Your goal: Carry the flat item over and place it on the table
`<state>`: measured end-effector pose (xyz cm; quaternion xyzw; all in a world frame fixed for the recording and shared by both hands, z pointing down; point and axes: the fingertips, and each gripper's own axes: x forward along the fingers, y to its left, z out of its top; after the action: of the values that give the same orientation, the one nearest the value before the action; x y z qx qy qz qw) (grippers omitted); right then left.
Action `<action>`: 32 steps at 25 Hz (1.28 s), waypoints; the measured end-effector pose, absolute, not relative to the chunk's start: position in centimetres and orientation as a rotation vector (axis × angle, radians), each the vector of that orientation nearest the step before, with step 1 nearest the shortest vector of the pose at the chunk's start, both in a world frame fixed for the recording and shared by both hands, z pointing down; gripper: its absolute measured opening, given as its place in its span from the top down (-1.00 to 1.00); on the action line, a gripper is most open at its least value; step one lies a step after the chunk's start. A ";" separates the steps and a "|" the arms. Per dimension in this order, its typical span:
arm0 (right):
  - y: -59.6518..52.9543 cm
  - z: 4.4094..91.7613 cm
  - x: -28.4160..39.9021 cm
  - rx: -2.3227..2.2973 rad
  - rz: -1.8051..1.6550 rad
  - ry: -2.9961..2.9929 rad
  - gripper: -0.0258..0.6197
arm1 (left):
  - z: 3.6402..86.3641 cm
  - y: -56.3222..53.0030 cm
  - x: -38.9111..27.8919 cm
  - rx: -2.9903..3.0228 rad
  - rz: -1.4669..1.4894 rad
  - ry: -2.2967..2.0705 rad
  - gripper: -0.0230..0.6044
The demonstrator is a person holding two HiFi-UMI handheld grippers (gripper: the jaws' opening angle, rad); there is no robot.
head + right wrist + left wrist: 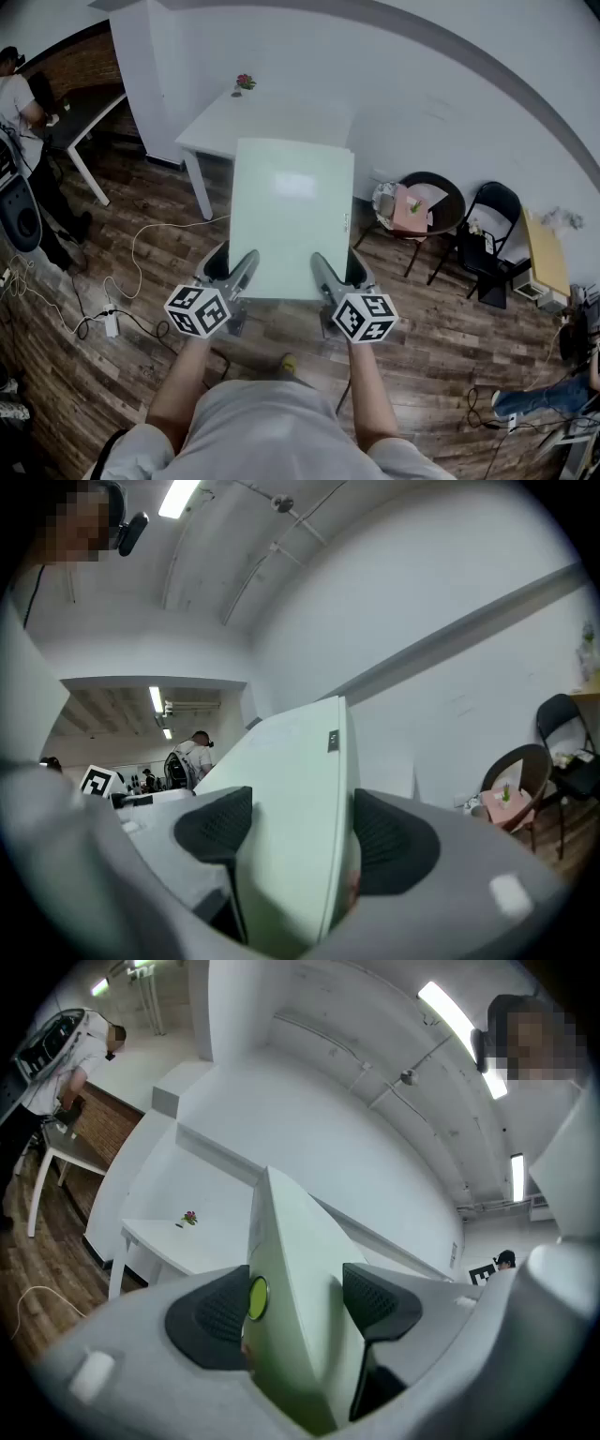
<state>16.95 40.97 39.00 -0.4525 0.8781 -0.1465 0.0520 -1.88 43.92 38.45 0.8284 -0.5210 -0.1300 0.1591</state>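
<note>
I hold the flat panel (292, 216) in the air with both claws, and it is not on the table yet. My left claw (298, 1305) is clamped on the near edge of the panel, close to its left corner. My right claw (302, 834) is clamped on the same edge, close to its right corner. In each claw the dark pads press on the two faces of the panel. The panel lies about level in front of me, over the wooden floor (441, 337). Its far edge looks near the near edge of the white table (211, 127), but I cannot tell if it is already above the top.

I judge that the carrying is nearly finished and the laying down comes next. I grip only one edge and the long part reaches forward free, so I should hold both claws at the same height, otherwise the panel may twist or slip in the pads. A white cable (134, 251) lies on the floor near the table leg, so I must watch my feet. A small flower pot (245, 83) stands at the far edge of the table, so the panel should stop before it. I would rest the far edge on the top first, then lower my edge, and open the claws only when the table bears the panel
</note>
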 end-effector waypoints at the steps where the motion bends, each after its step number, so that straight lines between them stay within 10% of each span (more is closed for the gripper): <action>1: 41.0 39.0 16.9 -1.375 -0.446 2.672 -0.12 | 38.4 43.9 -1.9 2.367 -0.373 -1.491 -0.05; 32: 41.8 40.0 13.9 -1.443 -0.422 2.618 -0.12 | 39.6 44.1 -5.0 2.395 -0.376 -1.450 -0.05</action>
<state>13.95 41.82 39.99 -0.4772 0.8655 -0.1394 0.0614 -5.03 44.07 39.61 0.8373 -0.5067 -0.1314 0.1577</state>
